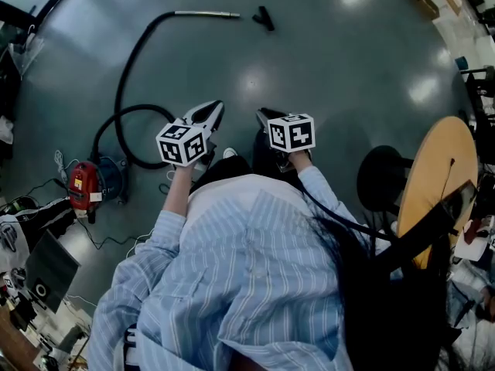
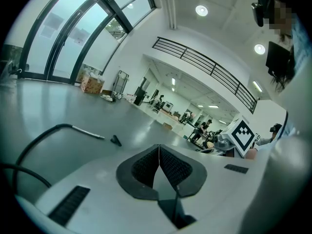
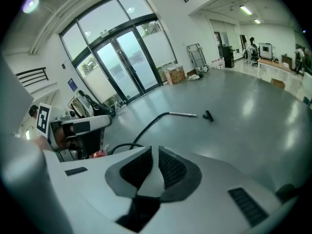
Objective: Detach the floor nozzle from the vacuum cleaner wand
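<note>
Both hand-held grippers are held out in front of the person's striped shirt [image 1: 255, 269], above the grey floor [image 1: 348, 60], and both are empty. The left hand-held gripper [image 2: 159, 152] has its 2 jaws pressed together. The right hand-held gripper [image 3: 152, 161] has its jaws closed to a thin slit with nothing between them. Well ahead, the black floor nozzle [image 1: 264, 18] lies on the floor just beside the tip of the metal wand [image 1: 207, 13], apart from it. The black hose [image 1: 121, 79] curves from the wand back to the red and blue vacuum canister [image 1: 89, 184] at the left.
</note>
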Motion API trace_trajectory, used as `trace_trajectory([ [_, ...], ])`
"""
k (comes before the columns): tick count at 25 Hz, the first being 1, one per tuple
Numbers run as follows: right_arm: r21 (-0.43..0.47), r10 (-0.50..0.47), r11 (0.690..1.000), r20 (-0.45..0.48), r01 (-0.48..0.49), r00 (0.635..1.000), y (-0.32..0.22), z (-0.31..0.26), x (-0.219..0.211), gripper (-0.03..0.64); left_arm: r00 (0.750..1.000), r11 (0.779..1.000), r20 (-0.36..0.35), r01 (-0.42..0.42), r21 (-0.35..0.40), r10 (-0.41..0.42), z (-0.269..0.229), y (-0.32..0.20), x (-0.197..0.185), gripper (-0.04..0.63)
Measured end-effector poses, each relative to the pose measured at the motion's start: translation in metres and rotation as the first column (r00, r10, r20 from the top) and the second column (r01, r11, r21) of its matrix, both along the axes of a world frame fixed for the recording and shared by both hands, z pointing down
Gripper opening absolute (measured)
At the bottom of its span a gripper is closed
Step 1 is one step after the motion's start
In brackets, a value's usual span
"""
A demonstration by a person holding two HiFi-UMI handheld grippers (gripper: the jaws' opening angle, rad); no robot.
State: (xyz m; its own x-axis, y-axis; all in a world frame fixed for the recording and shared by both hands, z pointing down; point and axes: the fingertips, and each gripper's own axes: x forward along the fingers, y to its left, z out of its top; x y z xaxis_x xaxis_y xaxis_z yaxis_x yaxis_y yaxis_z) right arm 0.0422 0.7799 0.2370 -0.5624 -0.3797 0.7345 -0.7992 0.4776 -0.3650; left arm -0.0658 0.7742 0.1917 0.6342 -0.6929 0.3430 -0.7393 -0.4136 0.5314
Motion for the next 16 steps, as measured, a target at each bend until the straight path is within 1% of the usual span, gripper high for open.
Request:
trace_trajectory([
  [7, -0.007, -0.018, 1.000, 0.008, 0.018, 1.000, 0.0041, 0.0047, -0.0044, 0.049, 1.000, 1.000, 0.008, -0.006, 0.013, 0.006, -0.0017, -0.0006, -0.0010, 0.009],
  [12, -0.006, -0.007, 1.000, 0.006, 0.007, 1.000, 0.0022, 0.0034, -0.0004, 0.049, 1.000, 1.000, 0.013, -0.022, 0.014, 0.022, -0.0005, -0.0014, 0.0041, 0.009],
  [16, 0.001, -0.012, 1.000, -0.005, 0.012, 1.000, 0.0042, 0.0051, 0.0003, 0.049, 1.000, 1.000, 0.015, -0.016, 0.018, 0.015, 0.0007, -0.0001, 0.0018, 0.009],
])
